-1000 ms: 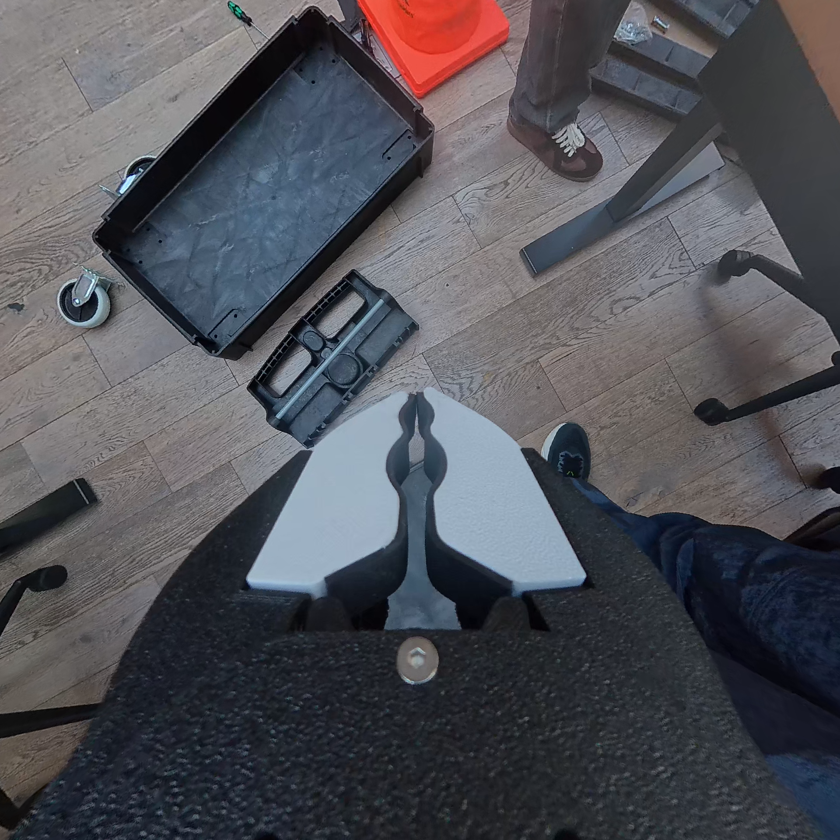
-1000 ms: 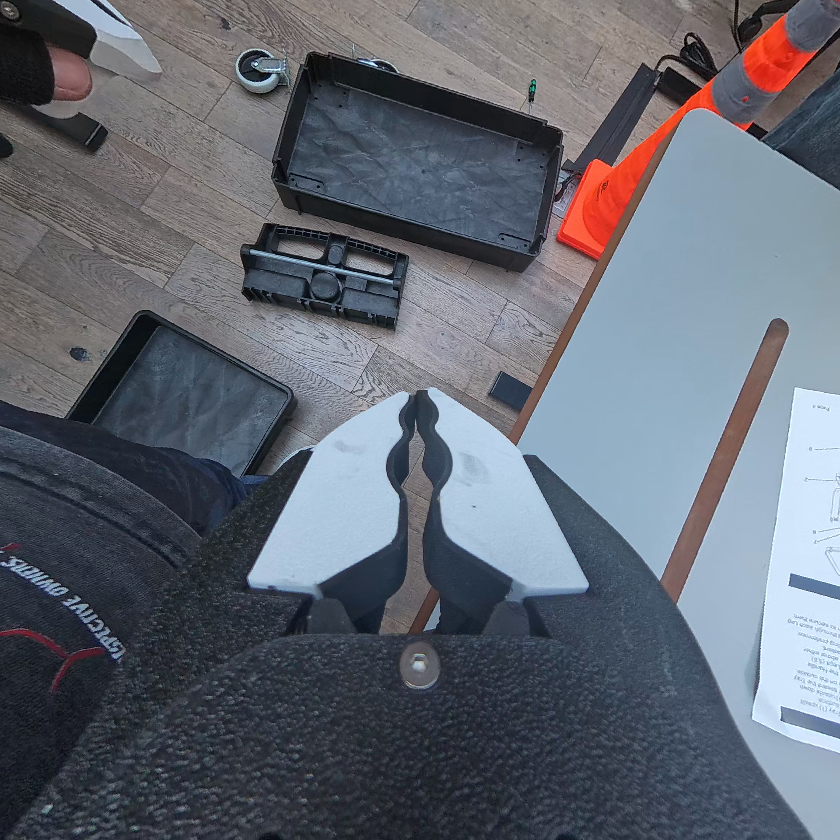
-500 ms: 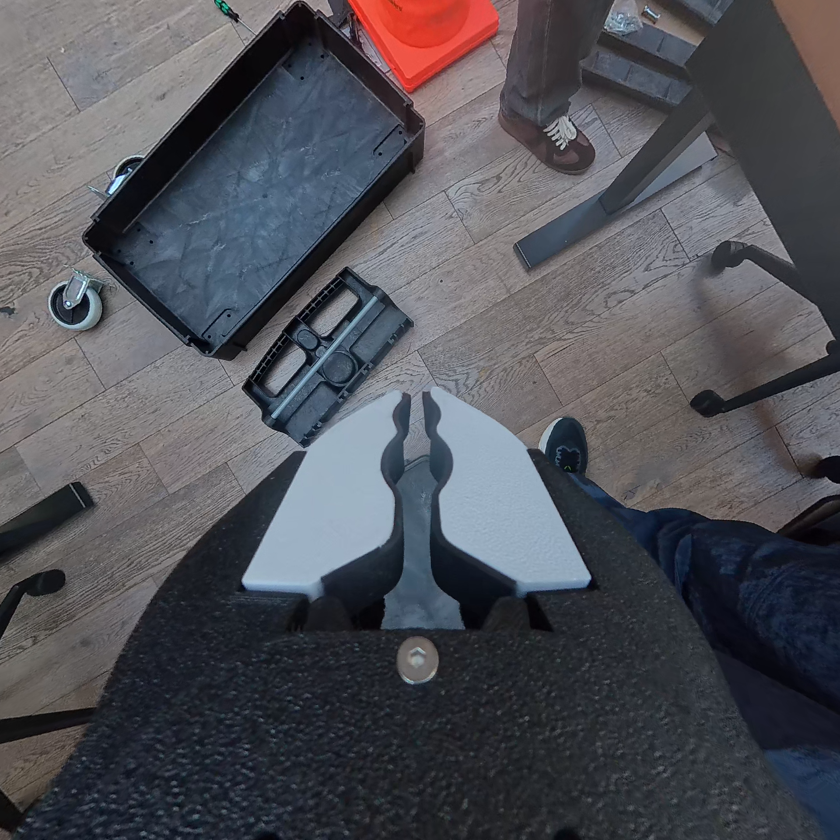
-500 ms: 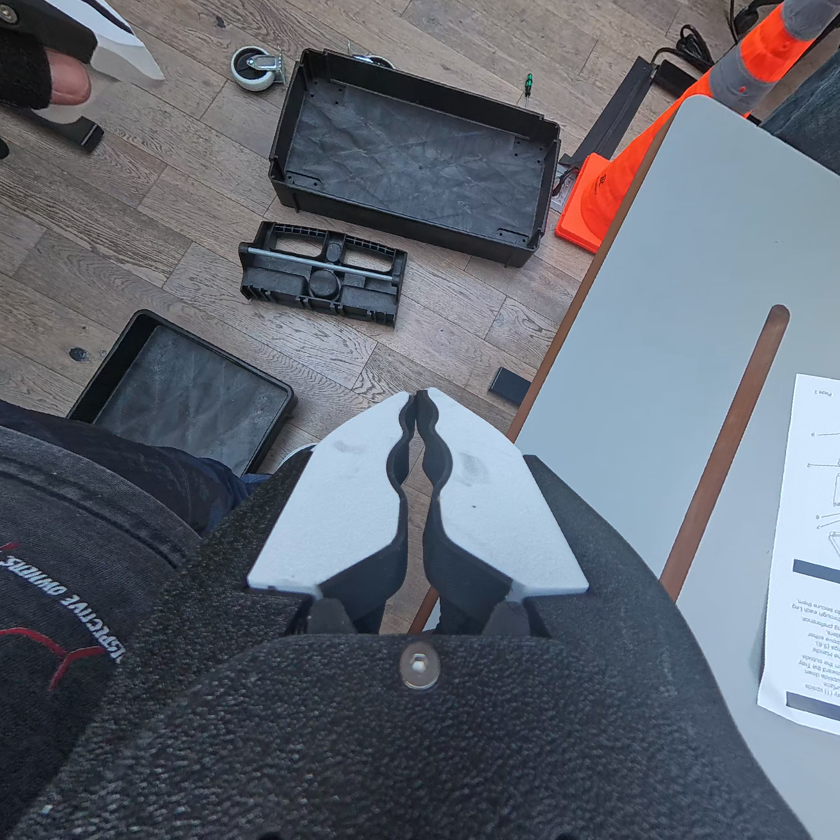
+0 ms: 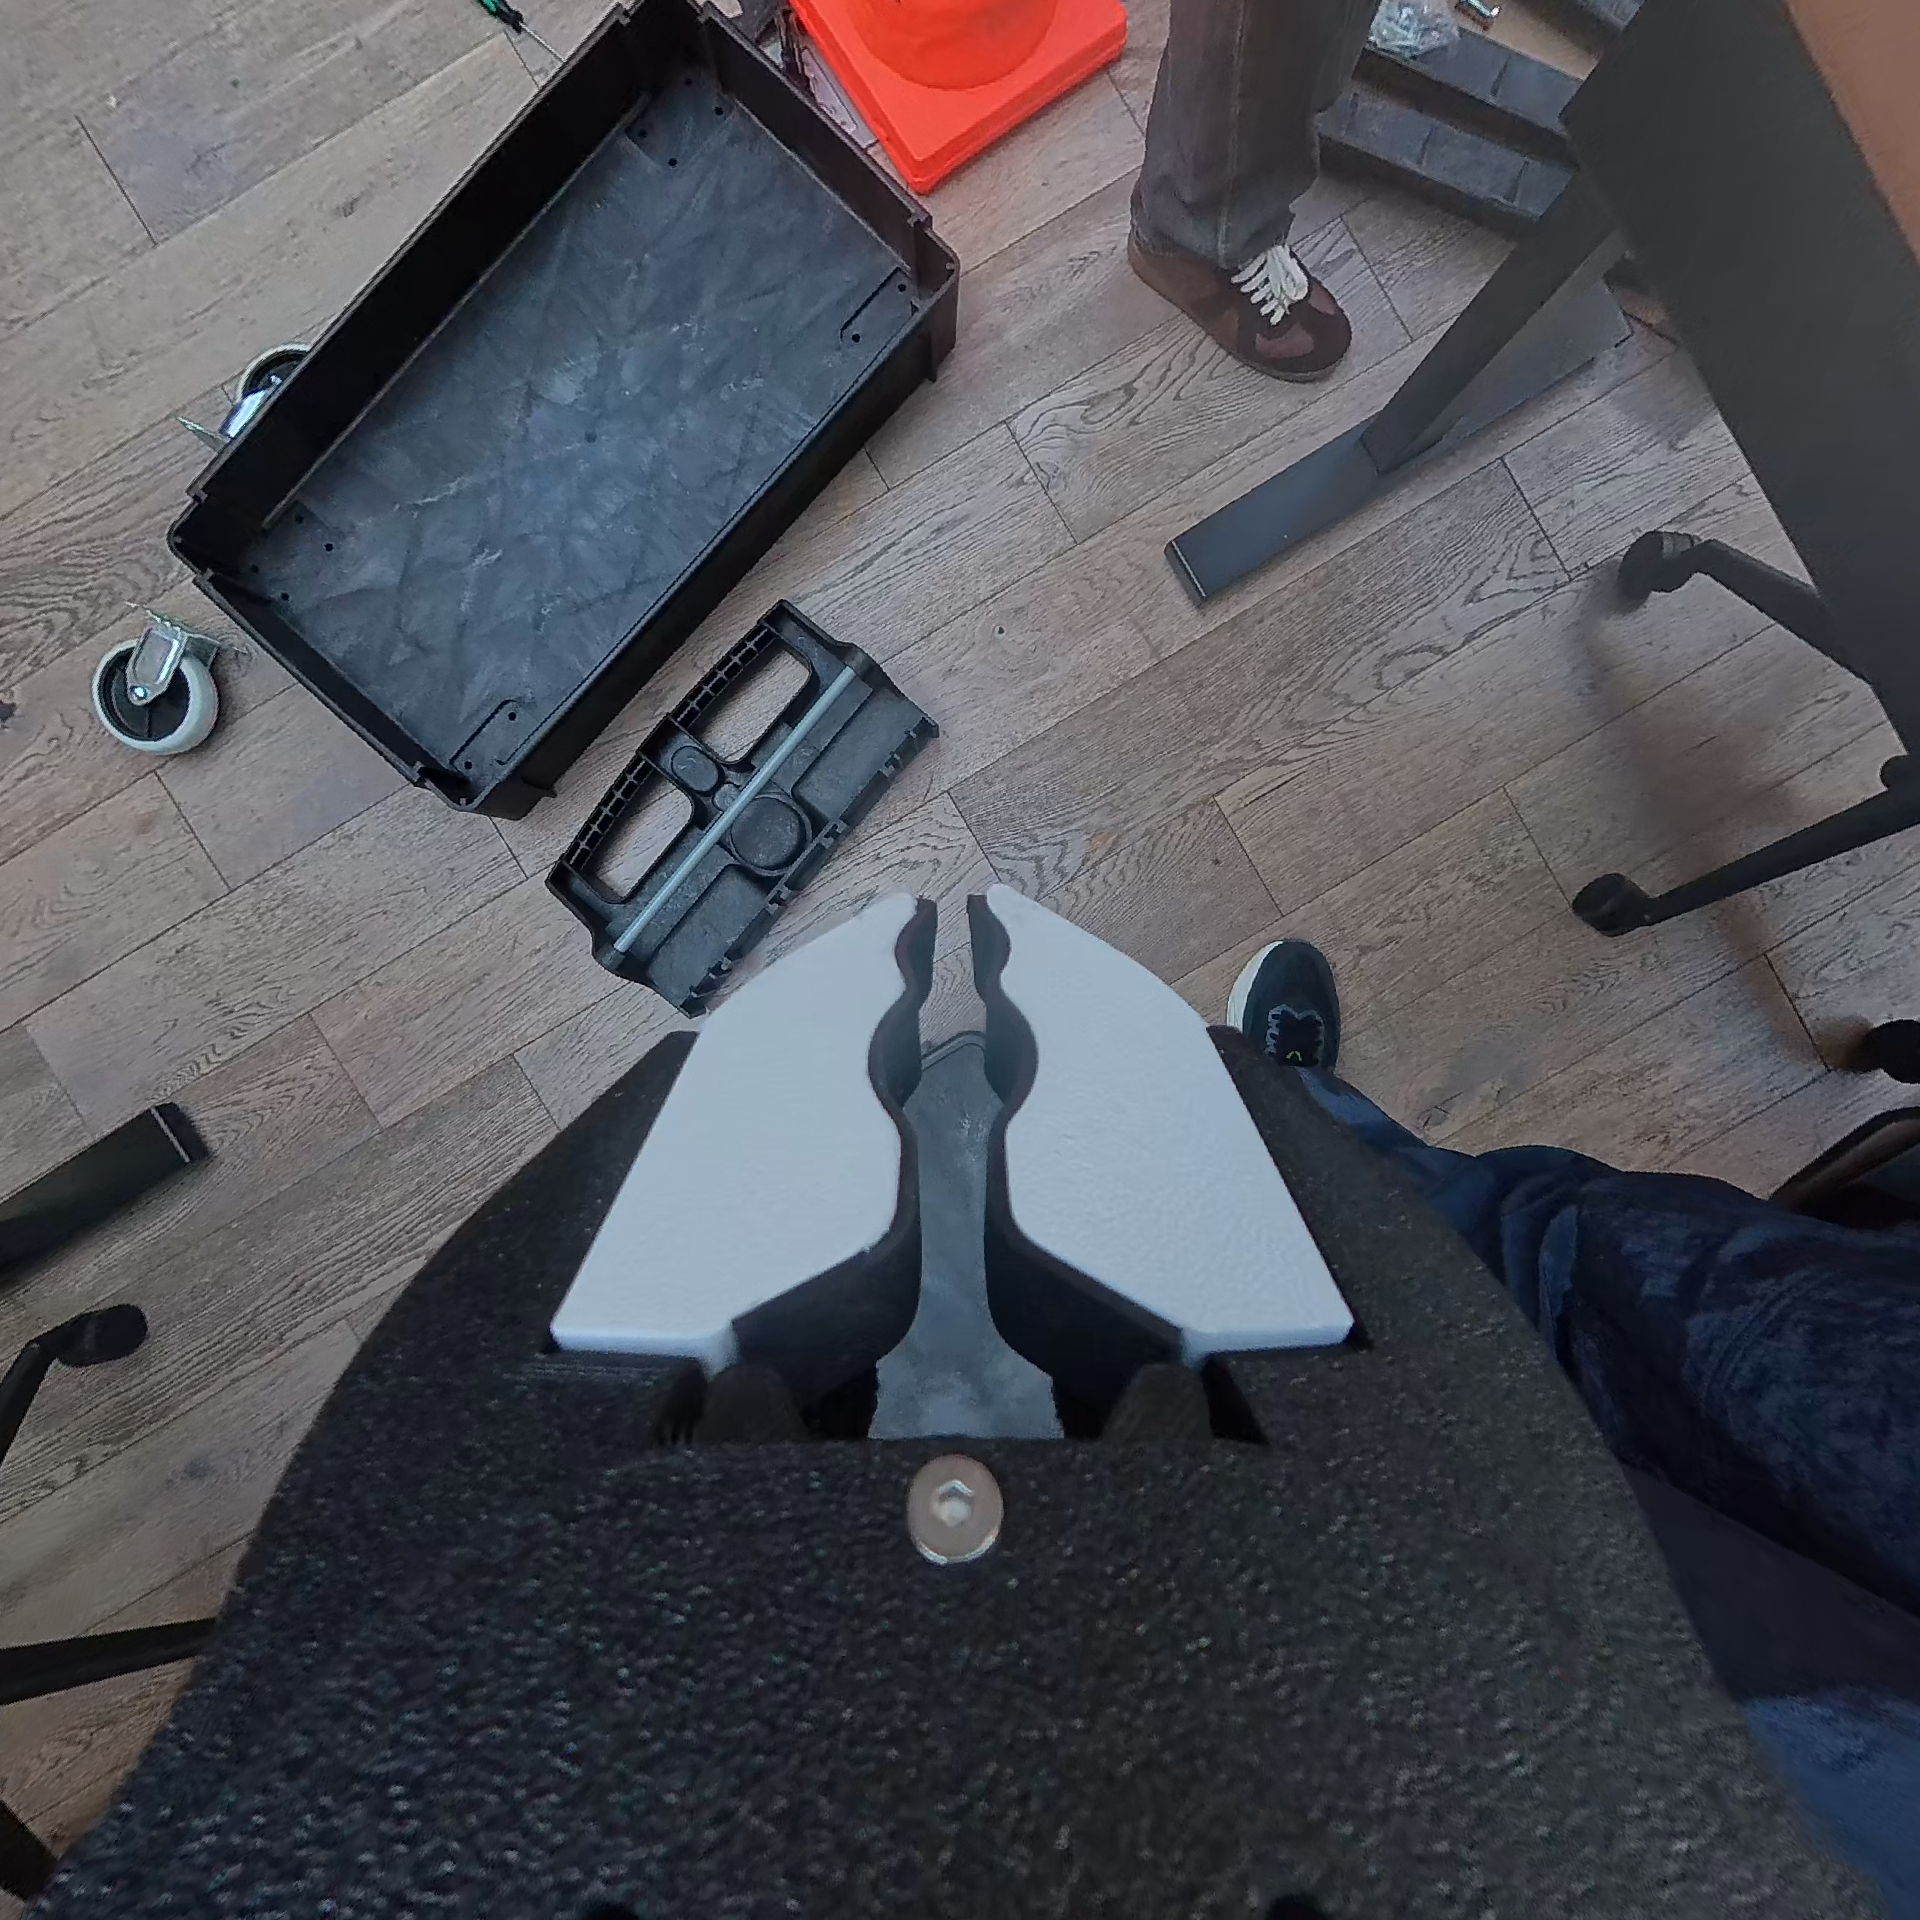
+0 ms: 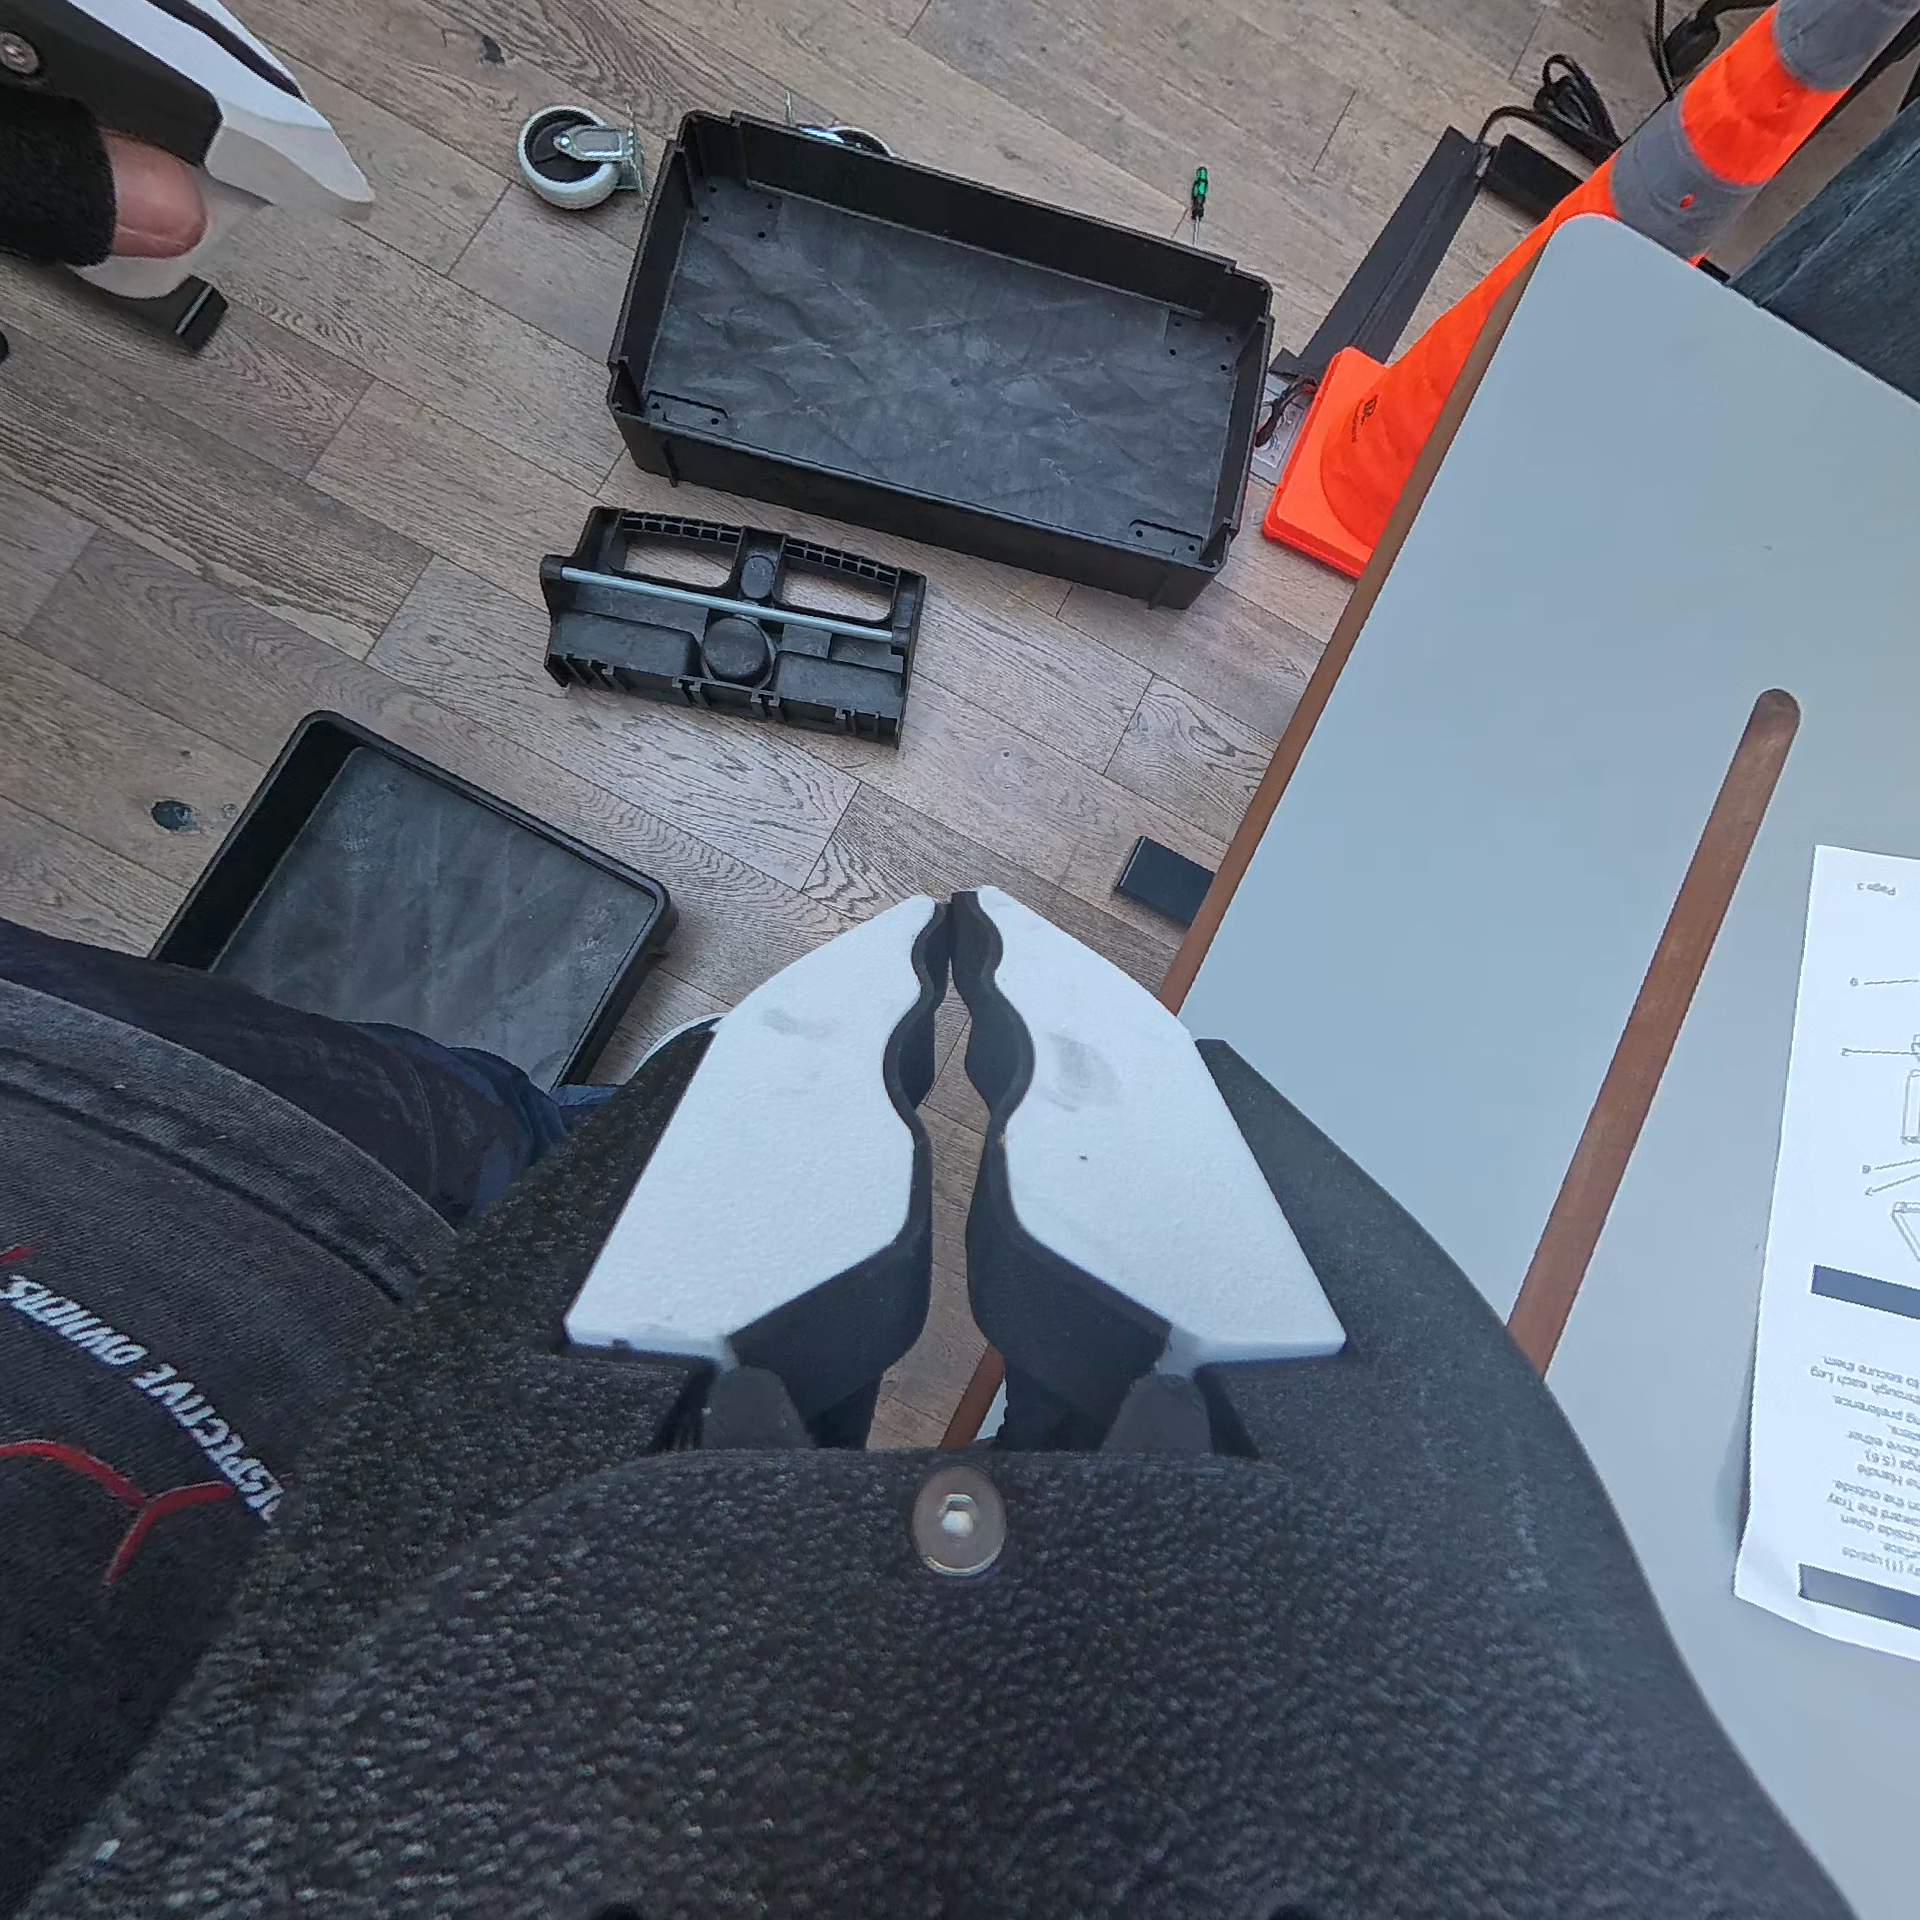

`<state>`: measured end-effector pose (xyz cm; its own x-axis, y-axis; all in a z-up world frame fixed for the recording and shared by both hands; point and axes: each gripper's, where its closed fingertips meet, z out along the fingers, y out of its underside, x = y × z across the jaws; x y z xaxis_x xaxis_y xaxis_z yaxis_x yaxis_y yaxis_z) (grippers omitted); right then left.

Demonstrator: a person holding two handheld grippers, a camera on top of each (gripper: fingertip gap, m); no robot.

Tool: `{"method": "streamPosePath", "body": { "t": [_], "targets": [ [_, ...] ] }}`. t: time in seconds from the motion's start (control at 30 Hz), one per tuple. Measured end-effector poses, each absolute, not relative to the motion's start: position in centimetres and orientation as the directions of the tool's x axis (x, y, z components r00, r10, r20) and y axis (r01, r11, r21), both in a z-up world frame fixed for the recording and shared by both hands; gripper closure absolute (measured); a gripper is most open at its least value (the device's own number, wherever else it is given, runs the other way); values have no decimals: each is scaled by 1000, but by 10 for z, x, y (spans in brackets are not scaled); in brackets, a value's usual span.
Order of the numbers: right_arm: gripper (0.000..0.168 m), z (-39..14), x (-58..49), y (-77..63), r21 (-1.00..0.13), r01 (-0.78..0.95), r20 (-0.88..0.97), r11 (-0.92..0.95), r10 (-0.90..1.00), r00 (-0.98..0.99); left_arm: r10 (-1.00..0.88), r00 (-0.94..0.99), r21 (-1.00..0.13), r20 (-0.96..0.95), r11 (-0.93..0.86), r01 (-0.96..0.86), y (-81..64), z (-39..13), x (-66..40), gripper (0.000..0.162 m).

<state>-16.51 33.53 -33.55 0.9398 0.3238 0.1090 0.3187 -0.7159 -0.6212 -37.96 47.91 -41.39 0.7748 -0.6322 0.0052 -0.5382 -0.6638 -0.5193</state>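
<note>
A wooden floor (image 5: 1143,727) is strewn with parts, seen from above by a seated person holding two grippers.

- **Grey table:** The table (image 6: 1558,727) fills the right gripper's three o'clock side, with a printed sheet (image 6: 1849,1247) lying on it.
- **Large black tray:** The tray (image 5: 582,416) lies open at eleven o'clock from the left gripper.
- **Orange cone:** The cone (image 5: 956,73) stands at twelve.
- **Shallow tray:** A smaller shallow tray (image 6: 416,894) lies at nine o'clock from the right gripper.
- **Ribbed plastic part:** A black ribbed plastic part (image 5: 743,805), crossed by a metal rod, lies between the large tray and the left gripper, nearest its tips.
- **Caster wheel:** A caster wheel (image 5: 156,696) lies at ten o'clock, just beside the large tray.

The left gripper (image 5: 951,914) hangs well above the floor. Its fingers are parted by a narrow gap and grip nothing. The right gripper (image 6: 951,914) hangs beside the table edge, its tips pressed together and empty.
</note>
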Motion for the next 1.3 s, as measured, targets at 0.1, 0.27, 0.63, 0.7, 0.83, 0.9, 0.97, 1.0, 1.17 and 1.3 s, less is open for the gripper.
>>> {"method": "streamPosePath", "body": {
  "t": [0.1,0.27,0.63,0.7,0.83,0.9,0.97,1.0,1.17,1.3],
  "targets": [
    [168,-335,-165,335,-622,316,111,-716,319,941,-632,775,-526,7,-661,-535,480,-413,-380,155],
    [168,-335,-166,336,-618,319,114,-718,320,941,-631,775,-520,20,-669,-531,479,-416,-383,154],
    [168,-336,-172,332,-618,307,112,-723,306,945,-689,725,-499,6,-630,-594,464,-423,-388,154],
    [168,-336,-173,330,-616,308,112,-725,307,945,-699,715,-491,3,-624,-608,460,-426,-389,154],
    [168,-338,-175,327,-610,311,111,-729,311,944,-705,709,-483,13,-625,-613,453,-429,-390,154],
    [168,-338,-176,327,-610,316,113,-726,315,942,-707,707,-483,16,-625,-613,451,-430,-390,154],
    [168,-338,-177,327,-610,319,114,-725,319,941,-709,705,-481,17,-624,-616,449,-430,-390,154],
    [168,-337,-177,327,-611,321,114,-724,321,940,-709,705,-480,17,-625,-616,449,-430,-391,154],
    [168,-337,-179,326,-613,324,114,-720,325,939,-706,707,-476,25,-631,-613,446,-430,-393,154],
    [168,-330,-171,322,-621,305,123,-722,294,948,-697,715,-511,50,-633,-581,447,-419,-388,152]
  ]
}}
